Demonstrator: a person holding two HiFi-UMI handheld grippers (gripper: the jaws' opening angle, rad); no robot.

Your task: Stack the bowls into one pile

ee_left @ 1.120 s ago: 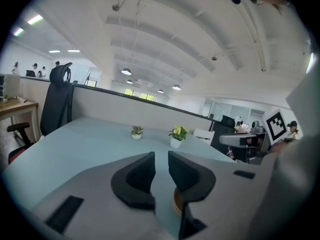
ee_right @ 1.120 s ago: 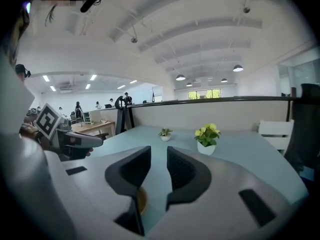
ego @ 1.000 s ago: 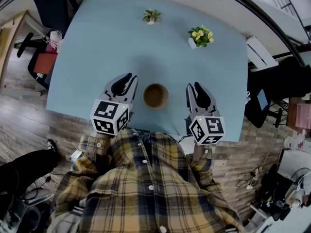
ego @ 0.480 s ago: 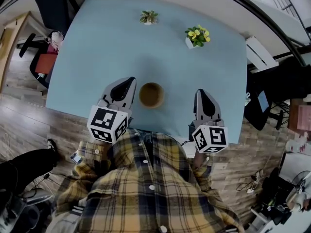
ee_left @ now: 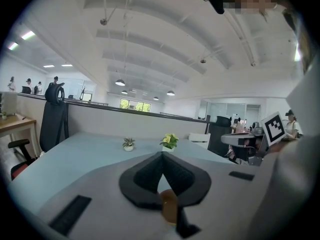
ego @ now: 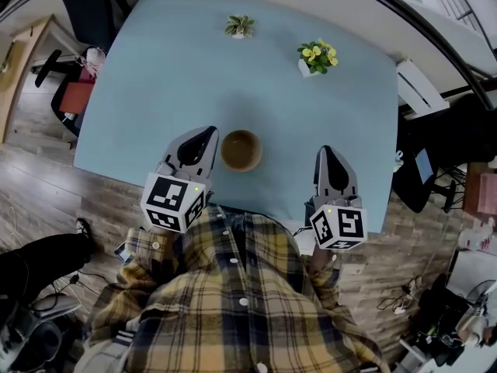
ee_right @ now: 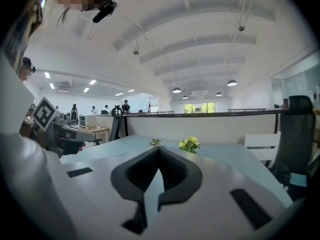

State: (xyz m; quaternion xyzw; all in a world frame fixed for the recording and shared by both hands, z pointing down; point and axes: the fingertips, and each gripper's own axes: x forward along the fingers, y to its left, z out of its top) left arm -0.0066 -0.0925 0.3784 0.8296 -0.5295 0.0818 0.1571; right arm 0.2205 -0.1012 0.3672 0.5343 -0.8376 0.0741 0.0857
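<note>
The bowls [ego: 241,150] sit piled mid-frame on the tabletop [ego: 155,68], the left gripper [ego: 210,133] and right gripper [ego: 325,152] flanking them, fingers pinched together and empty; best steer wide, no nudging.

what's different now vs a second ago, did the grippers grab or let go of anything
Both grippers have just closed their fingers on nothing and drawn back toward the person: the left gripper stays beside the brown bowl, the right gripper has moved further from it. The bowl, the small green plant and the yellow-flowered plant sit unmoved on the table.
</note>
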